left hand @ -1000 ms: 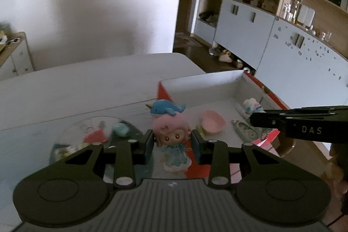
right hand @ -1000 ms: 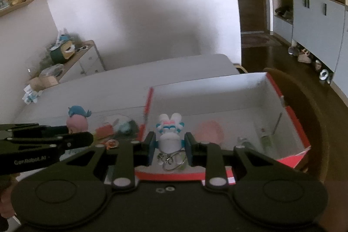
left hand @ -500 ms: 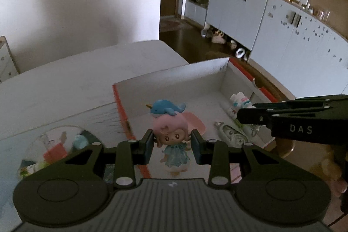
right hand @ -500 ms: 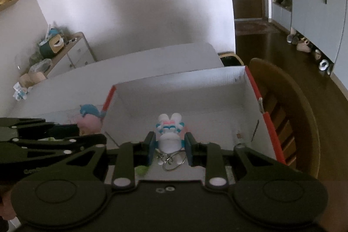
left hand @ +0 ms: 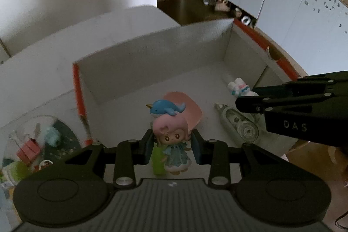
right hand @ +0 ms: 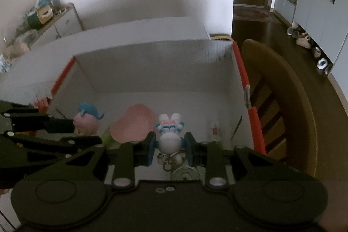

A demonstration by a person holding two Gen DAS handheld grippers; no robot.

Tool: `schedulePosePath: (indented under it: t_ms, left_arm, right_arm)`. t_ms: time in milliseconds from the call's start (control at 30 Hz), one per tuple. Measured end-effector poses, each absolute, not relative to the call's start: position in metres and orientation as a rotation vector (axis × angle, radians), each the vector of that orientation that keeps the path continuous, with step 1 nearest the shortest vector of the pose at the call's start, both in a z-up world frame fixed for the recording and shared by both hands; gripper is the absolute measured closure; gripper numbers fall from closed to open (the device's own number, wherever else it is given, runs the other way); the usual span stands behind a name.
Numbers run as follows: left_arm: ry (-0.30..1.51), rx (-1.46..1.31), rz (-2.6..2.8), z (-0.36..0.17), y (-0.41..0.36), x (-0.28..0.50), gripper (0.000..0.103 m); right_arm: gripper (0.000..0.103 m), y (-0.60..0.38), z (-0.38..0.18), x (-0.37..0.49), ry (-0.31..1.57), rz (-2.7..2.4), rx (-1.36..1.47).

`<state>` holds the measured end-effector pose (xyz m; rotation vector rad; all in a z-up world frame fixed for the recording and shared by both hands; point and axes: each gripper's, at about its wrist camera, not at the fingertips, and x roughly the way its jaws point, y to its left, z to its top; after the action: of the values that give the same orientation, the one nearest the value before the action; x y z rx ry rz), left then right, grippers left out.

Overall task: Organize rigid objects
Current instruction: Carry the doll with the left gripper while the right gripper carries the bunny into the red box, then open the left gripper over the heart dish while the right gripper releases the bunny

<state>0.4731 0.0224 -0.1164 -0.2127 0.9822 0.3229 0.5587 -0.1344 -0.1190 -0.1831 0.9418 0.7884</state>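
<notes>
My left gripper [left hand: 171,146] is shut on a pink-haired doll [left hand: 170,140] with a blue whale on its head, held over the near left part of a white box with red edges [left hand: 78,88]. My right gripper [right hand: 169,148] is shut on a white rabbit keychain figure [right hand: 168,138], held inside the same box [right hand: 241,71]. The rabbit [left hand: 239,88] and the right gripper show at the right of the left wrist view. The doll [right hand: 86,122] shows at the left of the right wrist view.
A pink shell-shaped dish [left hand: 189,105], a clear tape dispenser [left hand: 239,125] and a green block [left hand: 157,158] lie in the box. A glass bowl of small items [left hand: 32,145] stands left of the box. A wooden chair [right hand: 280,101] stands beyond the table's right edge.
Both grippers have moved forward and right from the bowl side to over the box, each still holding its figure. The box now fills both views.
</notes>
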Motion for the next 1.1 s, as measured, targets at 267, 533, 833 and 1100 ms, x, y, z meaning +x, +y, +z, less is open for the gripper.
schedulePosePath:
  t_ms: [267,533,833,1100]
  left_arm:
    - [1.064,-0.228,0.323,-0.139,0.021,0.493,0.067]
    - [1.136,-0.251,0.321,-0.152,0.022,0.505,0.067]
    - [1.182,-0.296,0.323,-0.16,0.03,0.508,0.067]
    - [1.178,-0.336,0.334,-0.159,0.034,0.507,0.067]
  right_arm:
    - [0.076,-0.123,-0.132,0.557,0.958,0.847,-0.27]
    - [0.076,-0.117,-0.143,0.558,0.992,0.854,-0.31]
    - [0.073,-0.122,-0.145,0.565,1.025,0.839,-0.247]
    - [0.068,-0.129,-0.139,0.565,1.026,0.838,-0.219]
